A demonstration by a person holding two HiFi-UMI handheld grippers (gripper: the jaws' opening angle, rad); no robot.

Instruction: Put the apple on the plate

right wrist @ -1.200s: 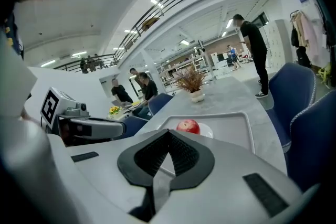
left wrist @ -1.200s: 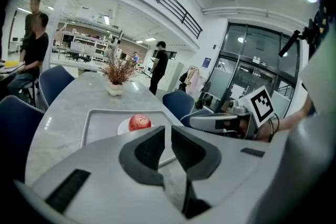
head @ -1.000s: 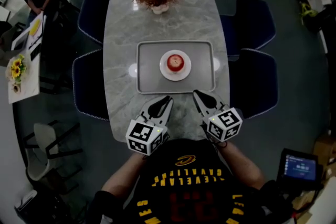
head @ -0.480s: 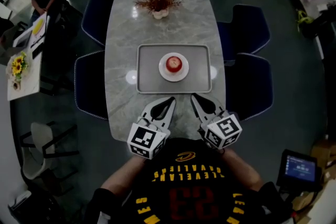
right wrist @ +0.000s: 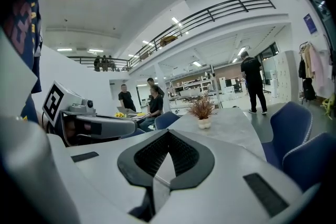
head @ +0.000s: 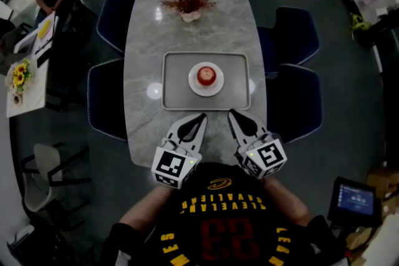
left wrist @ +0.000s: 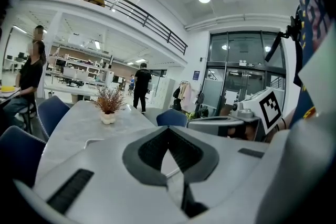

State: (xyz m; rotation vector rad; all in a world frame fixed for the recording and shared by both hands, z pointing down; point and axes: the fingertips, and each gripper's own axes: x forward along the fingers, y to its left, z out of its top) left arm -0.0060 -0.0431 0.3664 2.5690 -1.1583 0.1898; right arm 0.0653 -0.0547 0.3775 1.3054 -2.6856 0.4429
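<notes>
Versus a second ago:
- apple (head: 206, 76), plate (head: 193, 85), tray (head: 174, 95) unmoved
- both grippers drawn slightly back toward person's chest, marker cubes rolled a little

Apple:
- sits upright at centre of white round plate, on grey tray mid-table (head: 187, 34)
- stem dimple faces up
- round body, no clear long axis
- red skin, paler patch near top

Grippers:
- left gripper (head: 201, 116) and right gripper (head: 232, 113) hover side by side over near table edge, just short of tray
- both point toward tray
- jaws of each closed tip to tip, nothing between them
- apple well apart from both

table (head: 187, 31): polished grey stone-look | tray (head: 176, 83): matt grey | plate (head: 192, 81): smooth white | apple (head: 206, 76): glossy
</notes>
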